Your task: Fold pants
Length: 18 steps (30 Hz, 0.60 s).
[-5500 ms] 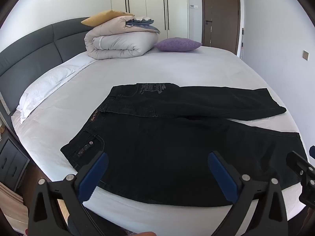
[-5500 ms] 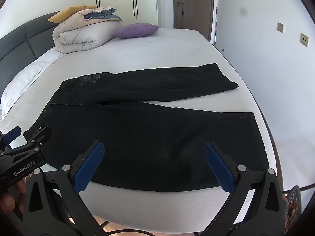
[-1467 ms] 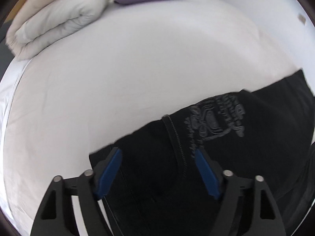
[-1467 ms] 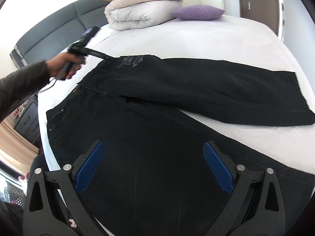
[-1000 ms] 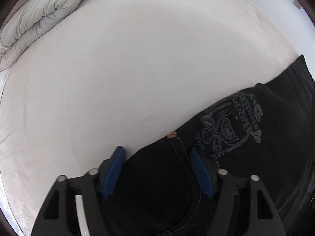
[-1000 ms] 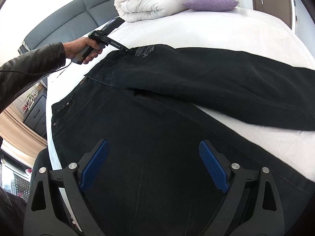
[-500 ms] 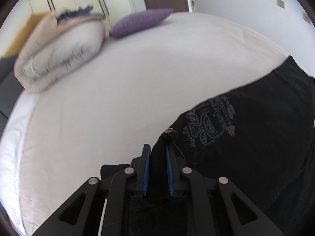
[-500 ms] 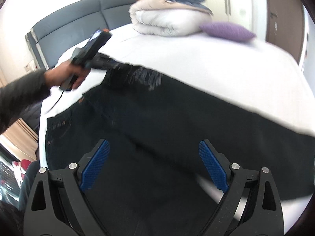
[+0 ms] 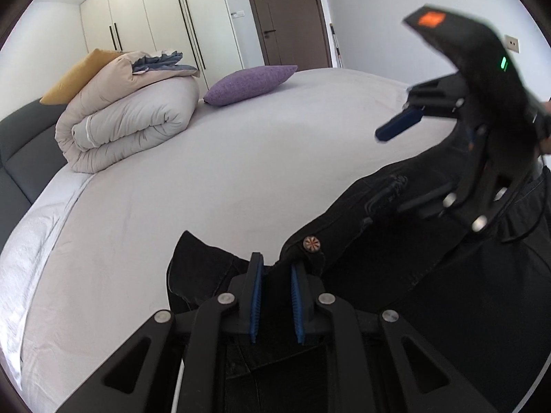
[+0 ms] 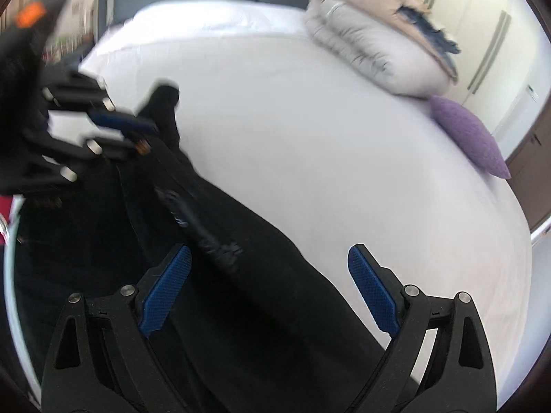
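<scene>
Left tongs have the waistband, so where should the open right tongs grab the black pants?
Probably the raised upper edge of the pants, further along from the left tongs. It forms a ridge running between the right tongs' open pads, so come straight forward and close across it.

left claw (image 9: 275,296): black frame | blue ribbed pads (image 9: 255,297) | silver screws

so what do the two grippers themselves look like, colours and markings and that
Both are matte black plastic frames with triangular cut-outs and silver screw heads. The left gripper and right gripper carry ribbed blue pads on the jaws. Seen from the left wrist view, the right one's housing has an orange patch and a small green light. No sleeves show.
</scene>
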Each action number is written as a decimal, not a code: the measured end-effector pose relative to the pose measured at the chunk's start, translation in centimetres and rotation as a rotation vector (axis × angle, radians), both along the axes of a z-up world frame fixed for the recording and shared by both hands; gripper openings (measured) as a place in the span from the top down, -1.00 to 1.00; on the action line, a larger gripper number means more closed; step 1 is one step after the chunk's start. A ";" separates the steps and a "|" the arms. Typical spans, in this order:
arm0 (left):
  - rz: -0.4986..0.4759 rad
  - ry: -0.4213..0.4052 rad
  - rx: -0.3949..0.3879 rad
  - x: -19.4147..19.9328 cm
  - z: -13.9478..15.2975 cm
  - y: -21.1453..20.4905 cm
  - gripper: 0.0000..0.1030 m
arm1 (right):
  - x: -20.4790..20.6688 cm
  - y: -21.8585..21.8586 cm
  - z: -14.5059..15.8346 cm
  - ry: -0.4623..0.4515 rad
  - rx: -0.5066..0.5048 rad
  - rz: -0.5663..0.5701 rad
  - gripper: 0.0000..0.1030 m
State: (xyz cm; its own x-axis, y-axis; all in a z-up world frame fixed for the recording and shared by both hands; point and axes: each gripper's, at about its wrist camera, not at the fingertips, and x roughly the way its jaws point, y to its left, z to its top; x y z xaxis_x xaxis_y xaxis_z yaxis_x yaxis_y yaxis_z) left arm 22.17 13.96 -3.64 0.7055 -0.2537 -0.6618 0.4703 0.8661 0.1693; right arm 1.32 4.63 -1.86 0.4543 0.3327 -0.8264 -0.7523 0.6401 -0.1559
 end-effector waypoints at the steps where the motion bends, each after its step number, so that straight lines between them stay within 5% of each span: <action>1: 0.001 0.000 -0.005 -0.1 0.1 0.1 0.70 | 0.1 0.6 -0.6 0.002 -0.026 0.010 -0.61; 2: 0.002 0.002 -0.012 -0.3 0.1 0.3 0.70 | 0.1 1.3 -1.3 0.009 -0.055 0.022 -0.53; 4: 0.002 0.003 -0.022 -0.7 0.2 0.4 0.70 | 0.3 1.9 -1.9 0.038 -0.062 0.025 0.16; 5: 0.003 0.002 -0.025 -1.0 0.2 0.4 0.70 | 0.5 2.1 -1.9 0.071 -0.045 0.013 0.31; 12: 0.023 0.012 -0.066 -2.4 0.8 1.5 0.70 | -0.4 1.0 -0.1 0.068 0.044 0.010 0.38; 18: 0.033 0.033 -0.082 -5.4 0.5 2.4 0.70 | -3.6 2.8 0.5 0.050 0.032 0.063 0.87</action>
State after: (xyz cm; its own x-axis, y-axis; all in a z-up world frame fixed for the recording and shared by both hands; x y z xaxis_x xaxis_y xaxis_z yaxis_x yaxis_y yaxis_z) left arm 16.73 16.39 -3.16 0.6922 -0.2851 -0.6630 0.4455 0.8915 0.0817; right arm -2.28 7.48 -1.36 0.3900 0.3860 -0.8360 -0.7977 0.5952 -0.0973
